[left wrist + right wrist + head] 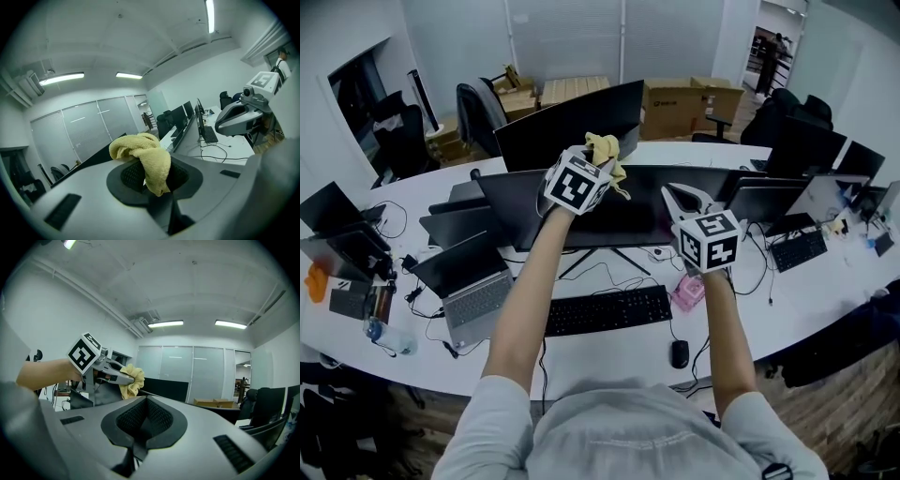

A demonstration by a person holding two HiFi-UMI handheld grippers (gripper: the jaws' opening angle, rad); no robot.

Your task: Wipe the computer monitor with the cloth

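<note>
Cloth: yellow terry, raised near the top edge of the monitor; I cannot tell whether they touch.
Left gripper: jaws pinched on a fold of the cloth.
Right gripper: jaws together, nothing between them, held beside the left.
Handling: soft, light and floppy, likely to bunch; gripping one fold leaves a loose wad for wiping.
Screen: probably fragile, so press gently.
</note>
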